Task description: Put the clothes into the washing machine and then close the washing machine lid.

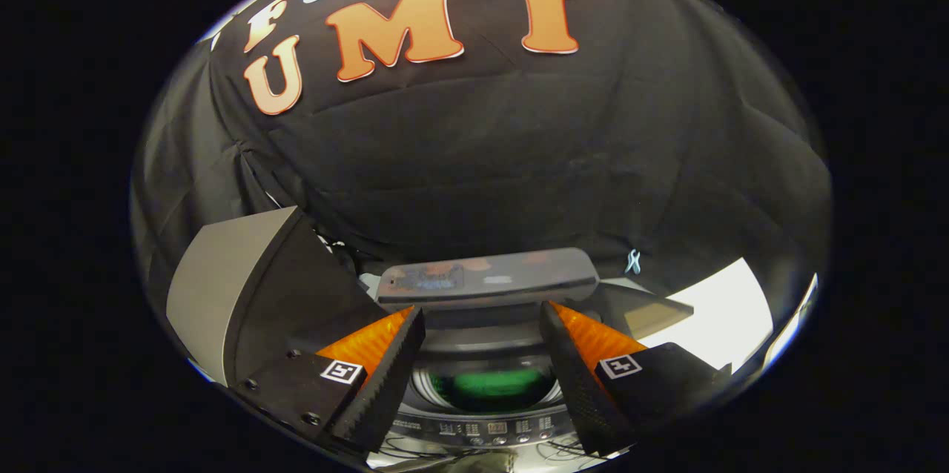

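Black cloth wall (519,161) hanging behind everything, wrinkled and dark. Below it, a washing machine (485,425) seen from above, with its lid (489,279) standing up and open at the back, shiny and see-through. Round tub (489,388) open under the lid, dark inside, with something green (493,384) lying down in it, most likely the clothes, though too blurry to say for sure. Row of little buttons (493,428) along the front edge of the machine, nearest the claw. Claw (482,325) held over the machine with its two fingers (385,376) spread wide apart, one on each side of the tub opening, pinching nothing. Tub and green thing showing in the gap between the fingers, lower down. Lid just past the fingertips. Grey boxy shape (230,295) off to the left of the machine, close beside the left finger. Bright white flat patch (715,321) off to the right, past the right finger. Thin dark wires (415,451) lying in front of the machine, under the fingers.
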Demonstrator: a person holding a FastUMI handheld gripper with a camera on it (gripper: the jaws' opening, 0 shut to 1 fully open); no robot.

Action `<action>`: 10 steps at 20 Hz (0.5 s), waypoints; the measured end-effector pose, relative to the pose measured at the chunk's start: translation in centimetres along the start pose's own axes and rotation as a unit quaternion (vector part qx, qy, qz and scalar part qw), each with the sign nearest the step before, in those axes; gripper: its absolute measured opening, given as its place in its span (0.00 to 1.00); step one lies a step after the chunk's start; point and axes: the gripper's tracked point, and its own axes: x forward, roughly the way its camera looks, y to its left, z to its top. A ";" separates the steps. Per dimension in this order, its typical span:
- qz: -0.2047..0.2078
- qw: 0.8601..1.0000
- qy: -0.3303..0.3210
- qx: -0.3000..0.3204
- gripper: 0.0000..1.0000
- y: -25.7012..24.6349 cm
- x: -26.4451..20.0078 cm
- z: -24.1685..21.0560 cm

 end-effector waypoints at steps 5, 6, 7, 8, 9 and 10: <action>-0.028 0.999 -0.015 0.015 0.99 -0.7 -3.9 -2.3; -0.034 0.999 -0.022 0.015 0.99 -0.7 -5.0 -2.3; -0.038 0.999 -0.029 0.017 0.99 -0.6 -6.1 -2.2; -0.039 0.998 -0.038 0.020 0.99 -0.4 -7.2 -1.8; -0.040 0.998 -0.047 0.022 0.99 -0.2 -8.5 -1.3; -0.042 0.997 -0.059 0.024 0.99 0.0 -9.8 -0.6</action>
